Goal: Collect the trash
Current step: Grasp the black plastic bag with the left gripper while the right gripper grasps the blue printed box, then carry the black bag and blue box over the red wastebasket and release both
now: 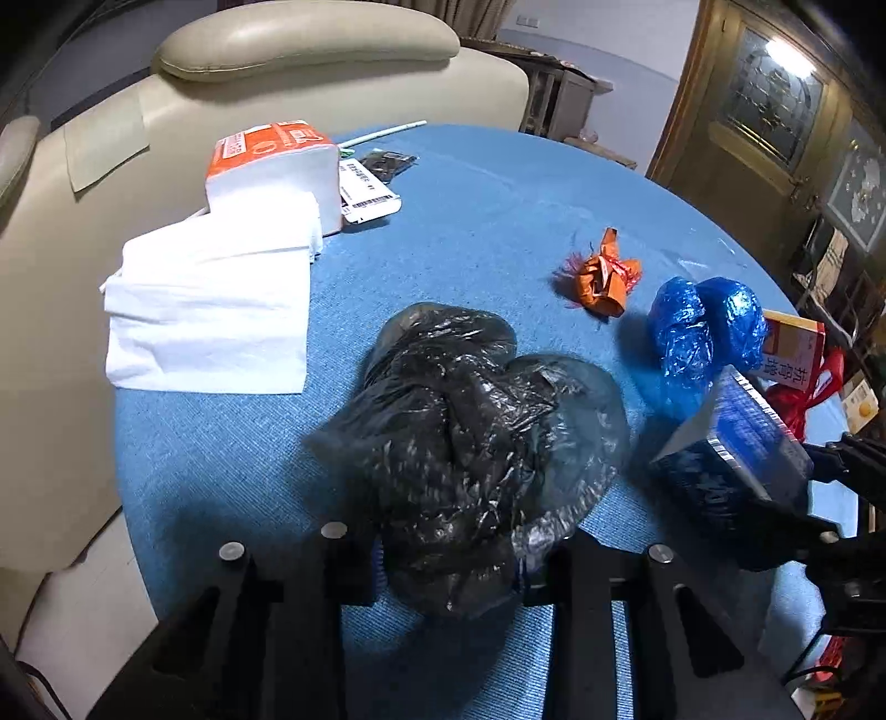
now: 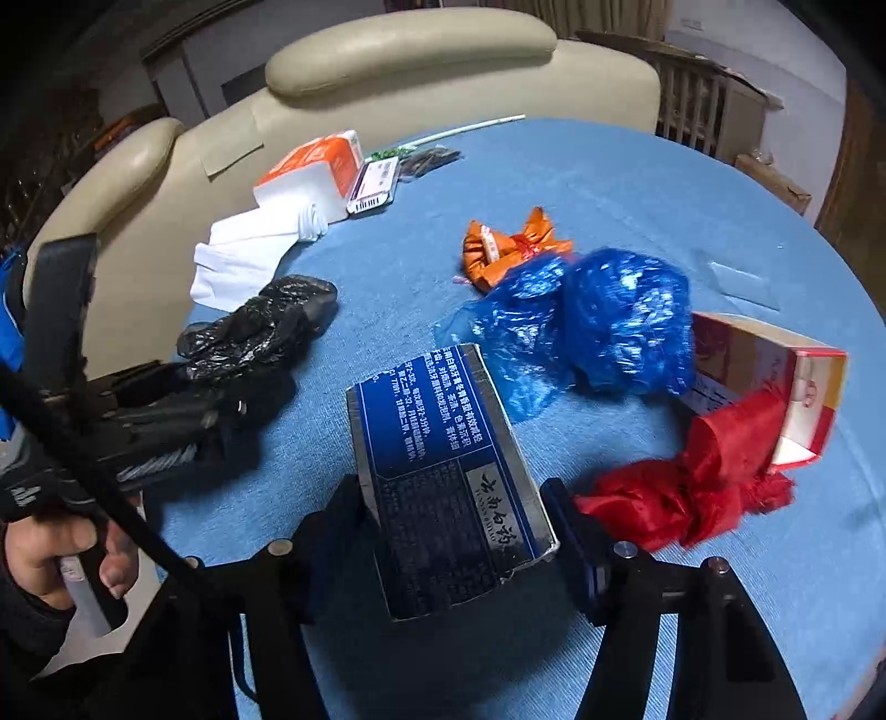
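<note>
My left gripper (image 1: 451, 565) is shut on a crumpled black plastic bag (image 1: 470, 437) that lies on the blue round table (image 1: 498, 183). My right gripper (image 2: 454, 531) is shut on a dark blue carton (image 2: 443, 465) and holds it tilted above the table; the carton also shows in the left wrist view (image 1: 731, 443). The black bag shows at the left of the right wrist view (image 2: 260, 327), in the left gripper (image 2: 221, 399). A crumpled orange wrapper (image 1: 603, 274), a blue plastic bag (image 1: 703, 327) and a red plastic bag (image 2: 698, 487) lie on the table.
An orange tissue pack (image 1: 277, 166) with loose white tissues (image 1: 210, 299) sits at the table's far left, beside a barcode-labelled packet (image 1: 365, 188). An open white-and-red box (image 2: 775, 387) lies at the right edge. A cream sofa (image 1: 310, 50) stands behind the table.
</note>
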The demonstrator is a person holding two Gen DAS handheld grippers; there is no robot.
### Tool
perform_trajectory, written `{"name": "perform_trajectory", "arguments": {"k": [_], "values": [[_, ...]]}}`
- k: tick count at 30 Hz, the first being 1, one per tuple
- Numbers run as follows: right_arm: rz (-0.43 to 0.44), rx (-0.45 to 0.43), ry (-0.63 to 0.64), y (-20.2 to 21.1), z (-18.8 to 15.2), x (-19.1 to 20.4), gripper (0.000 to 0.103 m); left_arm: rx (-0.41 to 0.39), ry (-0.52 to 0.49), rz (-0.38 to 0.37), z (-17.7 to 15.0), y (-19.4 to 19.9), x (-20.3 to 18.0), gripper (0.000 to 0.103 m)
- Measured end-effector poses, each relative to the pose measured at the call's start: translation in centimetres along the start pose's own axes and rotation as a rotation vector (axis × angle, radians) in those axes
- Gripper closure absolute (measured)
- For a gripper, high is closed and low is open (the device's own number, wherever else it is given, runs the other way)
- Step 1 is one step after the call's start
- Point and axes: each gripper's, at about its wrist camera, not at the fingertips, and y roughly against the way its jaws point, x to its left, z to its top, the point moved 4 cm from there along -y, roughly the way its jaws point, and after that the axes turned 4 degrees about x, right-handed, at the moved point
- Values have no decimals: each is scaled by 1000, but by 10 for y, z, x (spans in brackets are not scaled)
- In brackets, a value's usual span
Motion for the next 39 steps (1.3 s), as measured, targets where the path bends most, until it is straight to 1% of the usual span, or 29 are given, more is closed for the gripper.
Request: {"name": "perform_trajectory", "arguments": {"k": [1, 2, 5, 7, 9, 14, 17, 21, 23, 29, 33, 39], "values": [[-3, -11, -10, 6, -2, -1, 36, 2, 14, -13, 1, 1, 1, 70], [-1, -20, -23, 10, -3, -2, 36, -4, 17, -10, 1, 3, 2, 71], [13, -56, -86, 29, -11, -9, 36, -28, 11, -7, 0, 15, -1, 71], [12, -64, -125, 40, -17, -12, 36, -46, 1, -3, 1, 23, -4, 71], [28, -97, -173, 52, -24, -15, 36, -61, -10, -7, 1, 32, -9, 71], [72, -189, -298, 86, -43, -29, 36, -111, -69, -23, 6, 55, -33, 71], [86, -250, -380, 112, -59, -45, 36, -127, -119, -55, 6, 65, -58, 71], [57, -302, -482, 142, -88, -72, 36, -135, -195, -106, 2, 74, -94, 71], [30, -311, -532, 153, -106, -86, 36, -130, -239, -139, -2, 76, -117, 71], [-31, -331, -655, 174, -157, -110, 36, -118, -356, -221, -18, 85, -178, 71], [-92, -355, -727, 188, -189, -121, 36, -111, -430, -271, -27, 89, -216, 71], [-201, -408, -821, 228, -230, -148, 36, -107, -514, -352, -38, 100, -267, 71]]}}
